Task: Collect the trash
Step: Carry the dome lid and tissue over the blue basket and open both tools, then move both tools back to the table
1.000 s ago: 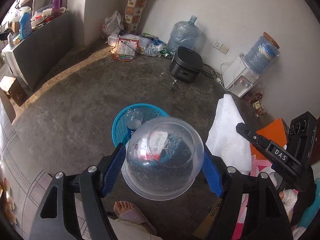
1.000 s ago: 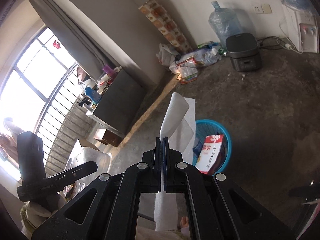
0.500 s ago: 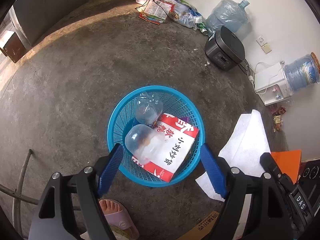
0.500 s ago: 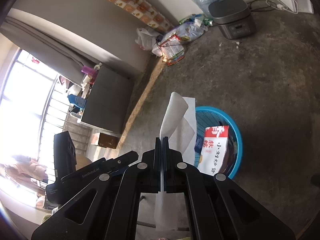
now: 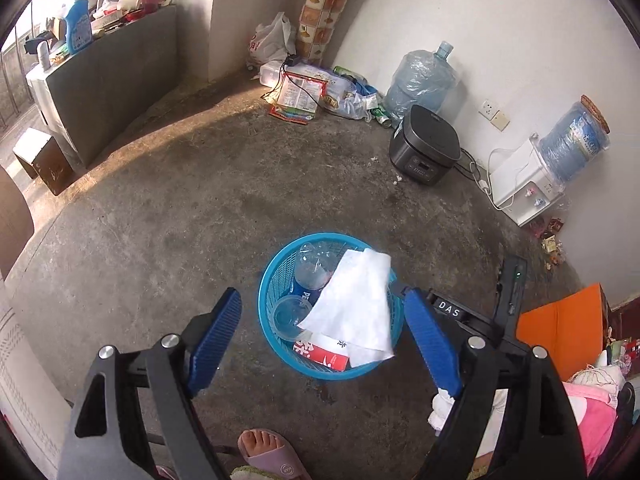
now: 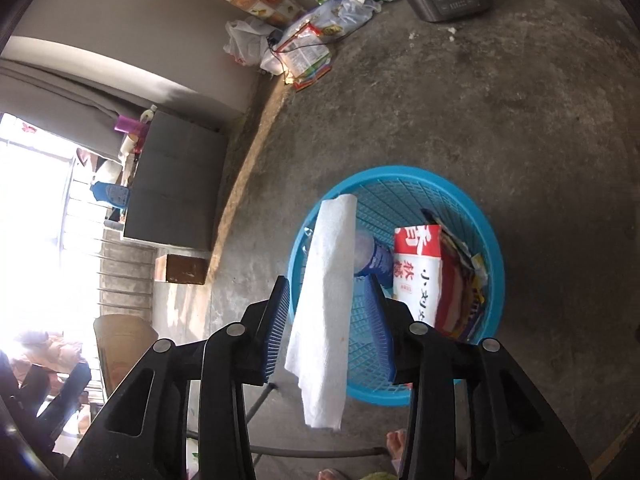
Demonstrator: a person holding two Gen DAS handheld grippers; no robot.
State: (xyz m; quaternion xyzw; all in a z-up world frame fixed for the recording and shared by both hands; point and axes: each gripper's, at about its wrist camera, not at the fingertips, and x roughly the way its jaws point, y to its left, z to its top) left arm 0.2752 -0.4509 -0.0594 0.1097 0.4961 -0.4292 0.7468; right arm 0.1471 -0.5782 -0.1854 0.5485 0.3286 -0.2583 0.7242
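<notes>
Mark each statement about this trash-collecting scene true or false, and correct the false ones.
1. The basket is blue. True.
2. The white paper towel is clamped tight between the right gripper's fingers. False: the fingers have just been opening and stand apart, with the towel loose between them.
3. The left gripper holds a clear plastic bowl. False: it is open and empty; a clear cup lies in the basket.
4. A red and white carton lies in the basket. True.
5. The rice cooker sits on the grey counter. False: it stands on the floor by the wall.
</notes>
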